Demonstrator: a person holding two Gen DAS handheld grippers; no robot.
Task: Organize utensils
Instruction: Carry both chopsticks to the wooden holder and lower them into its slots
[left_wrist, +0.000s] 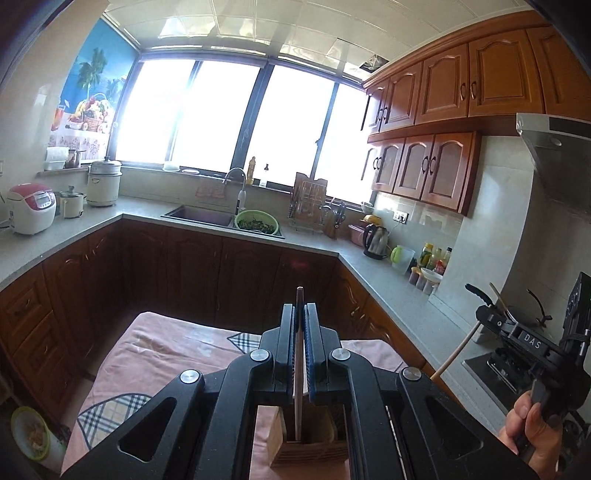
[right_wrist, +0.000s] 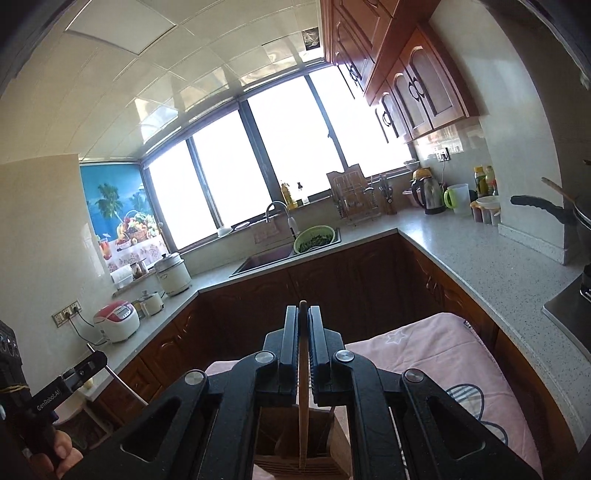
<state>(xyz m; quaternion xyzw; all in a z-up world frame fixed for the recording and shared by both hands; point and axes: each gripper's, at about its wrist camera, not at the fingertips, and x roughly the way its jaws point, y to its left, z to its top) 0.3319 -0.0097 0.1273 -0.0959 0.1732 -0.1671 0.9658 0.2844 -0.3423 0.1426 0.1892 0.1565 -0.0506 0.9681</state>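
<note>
My left gripper (left_wrist: 299, 314) is shut on a thin pale chopstick (left_wrist: 297, 406) that stands upright, its lower end inside a wooden utensil holder (left_wrist: 310, 448) on the pink cloth. My right gripper (right_wrist: 303, 317) is shut on a brown wooden chopstick (right_wrist: 303, 413), held upright with its lower end in the same wooden holder (right_wrist: 306, 458). The right gripper also shows in the left wrist view (left_wrist: 480, 321) at the right, with its stick (left_wrist: 452, 360) slanting down. The left gripper body shows at the lower left of the right wrist view (right_wrist: 79, 371).
A table with a pink patterned cloth (left_wrist: 166, 350) lies below both grippers. Grey counters (left_wrist: 399, 295) with dark cabinets run around the room. There is a sink with a green colander (left_wrist: 256, 222), a rice cooker (left_wrist: 32, 207), a kettle (left_wrist: 376, 242) and a stove (left_wrist: 495, 369) at the right.
</note>
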